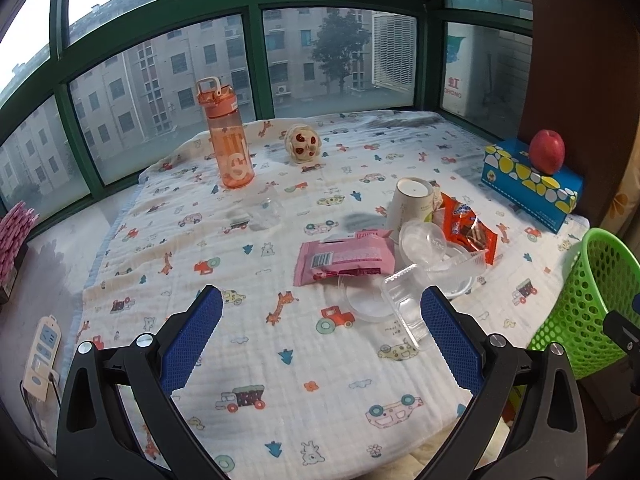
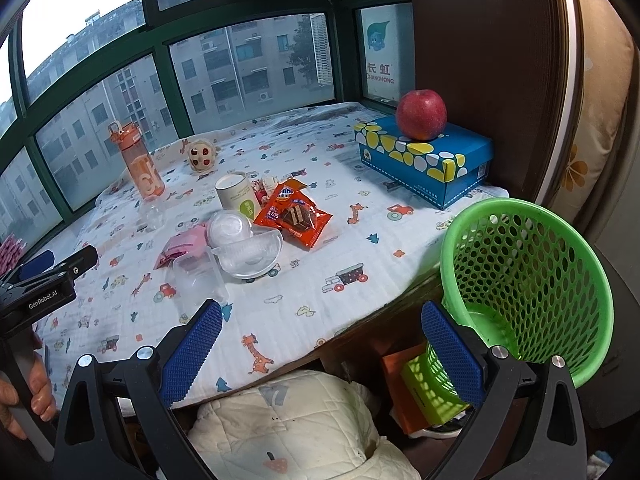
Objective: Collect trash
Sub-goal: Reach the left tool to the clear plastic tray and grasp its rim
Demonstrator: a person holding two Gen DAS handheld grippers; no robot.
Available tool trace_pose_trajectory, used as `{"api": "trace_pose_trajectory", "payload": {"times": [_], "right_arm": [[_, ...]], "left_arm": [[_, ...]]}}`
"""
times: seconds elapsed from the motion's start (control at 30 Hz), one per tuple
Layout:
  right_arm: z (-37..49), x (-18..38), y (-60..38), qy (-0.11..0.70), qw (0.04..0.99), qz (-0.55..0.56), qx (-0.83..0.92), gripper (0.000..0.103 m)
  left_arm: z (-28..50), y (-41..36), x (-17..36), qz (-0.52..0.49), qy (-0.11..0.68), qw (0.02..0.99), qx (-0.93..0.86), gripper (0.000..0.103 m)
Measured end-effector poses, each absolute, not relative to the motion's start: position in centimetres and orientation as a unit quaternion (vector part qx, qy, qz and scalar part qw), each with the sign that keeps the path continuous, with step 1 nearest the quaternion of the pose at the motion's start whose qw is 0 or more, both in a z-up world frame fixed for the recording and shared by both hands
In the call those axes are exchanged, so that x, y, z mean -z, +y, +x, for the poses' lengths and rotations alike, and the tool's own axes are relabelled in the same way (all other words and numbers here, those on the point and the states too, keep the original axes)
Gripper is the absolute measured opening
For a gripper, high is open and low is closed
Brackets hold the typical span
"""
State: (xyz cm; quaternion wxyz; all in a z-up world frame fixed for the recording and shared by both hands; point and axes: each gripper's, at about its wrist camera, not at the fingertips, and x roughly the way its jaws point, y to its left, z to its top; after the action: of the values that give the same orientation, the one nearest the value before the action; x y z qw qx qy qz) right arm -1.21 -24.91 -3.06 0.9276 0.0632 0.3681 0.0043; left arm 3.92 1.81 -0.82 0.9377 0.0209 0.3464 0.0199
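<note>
One orange water bottle (image 1: 228, 140) stands near the far left corner of the cartoon-print cloth (image 1: 280, 360), one round toy (image 1: 302, 143) beside it. Mid-cloth lies the trash: one pink wrapper (image 1: 344, 258), one white paper cup (image 1: 410, 204), one orange snack packet (image 2: 294, 212), several clear plastic lids and trays (image 1: 404, 300). Both the left gripper (image 1: 322, 318) and right gripper (image 2: 322, 332) gape wide, empty. One perforated green basket (image 2: 528, 280) sits off the right edge

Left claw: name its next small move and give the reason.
Probably ease the left claw forward and a little right to straddle the clear plastic tray nearest it. The claw is open and empty, the tray lies loose at the near edge of the trash pile, and the green basket waits at the table's right.
</note>
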Motion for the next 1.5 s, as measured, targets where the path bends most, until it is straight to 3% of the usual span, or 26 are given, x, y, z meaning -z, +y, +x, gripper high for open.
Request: {"api": "trace_pose_trajectory", "payload": {"times": [0.5, 1.5], "right_arm": [[3.1, 4.0, -22.9, 0.384, 0.921, 0.044, -0.048, 0.097], [15.3, 11.4, -18.4, 0.46, 0.873, 0.017, -0.164, 0.096]], "left_arm": [[6.2, 4.2, 1.4, 0.01, 0.358, 0.933, -0.044, 0.098], [9.2, 7.0, 5.7, -0.033, 0.405, 0.913, -0.027, 0.093]]}}
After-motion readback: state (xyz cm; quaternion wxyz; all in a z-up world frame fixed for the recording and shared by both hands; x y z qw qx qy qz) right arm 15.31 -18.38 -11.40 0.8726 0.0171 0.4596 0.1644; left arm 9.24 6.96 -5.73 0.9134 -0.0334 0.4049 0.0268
